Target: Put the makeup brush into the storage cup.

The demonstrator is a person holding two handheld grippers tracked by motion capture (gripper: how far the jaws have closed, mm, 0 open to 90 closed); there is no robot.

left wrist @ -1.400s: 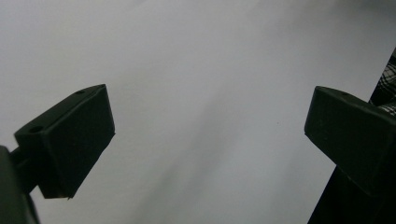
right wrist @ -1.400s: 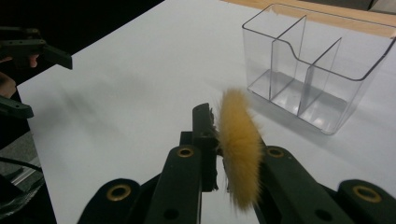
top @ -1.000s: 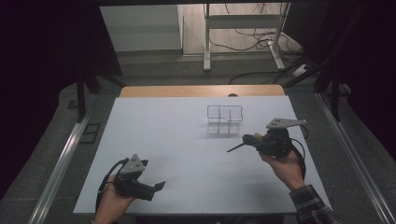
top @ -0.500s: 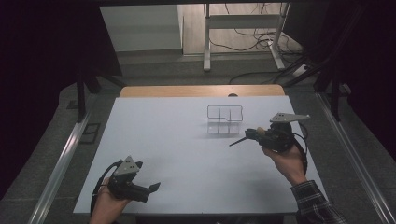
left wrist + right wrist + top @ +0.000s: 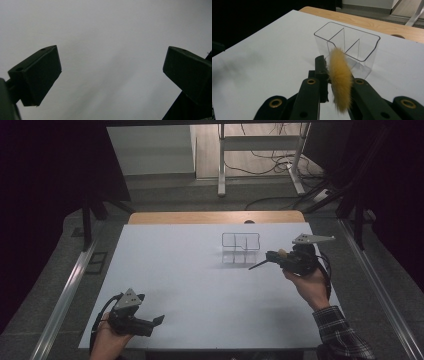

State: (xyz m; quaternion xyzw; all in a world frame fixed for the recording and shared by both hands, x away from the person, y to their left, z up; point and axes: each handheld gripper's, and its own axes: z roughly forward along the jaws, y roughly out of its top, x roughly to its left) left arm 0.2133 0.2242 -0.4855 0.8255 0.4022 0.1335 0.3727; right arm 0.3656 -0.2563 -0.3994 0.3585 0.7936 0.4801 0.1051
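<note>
Fingers of the right gripper (image 5: 329, 75) are clamped on a tan furry brush (image 5: 340, 77) near the clear divided holder (image 5: 241, 249) toward the desk's (image 5: 175, 270) far right; left gripper (image 5: 110, 75) fingers spread at the near-left corner.

Clear glossy plastic organizer (image 5: 348, 46) at upper centre of right gripper view, smooth walls. Tan brush head (image 5: 340, 75) at lower centre: soft, fluffy, fur-like. Right gripper (image 5: 332, 75): matt black plastic, brass-look rivets. White table (image 5: 175, 270): smooth, matt; bare wood strip (image 5: 215, 217) along upper edge.
</note>
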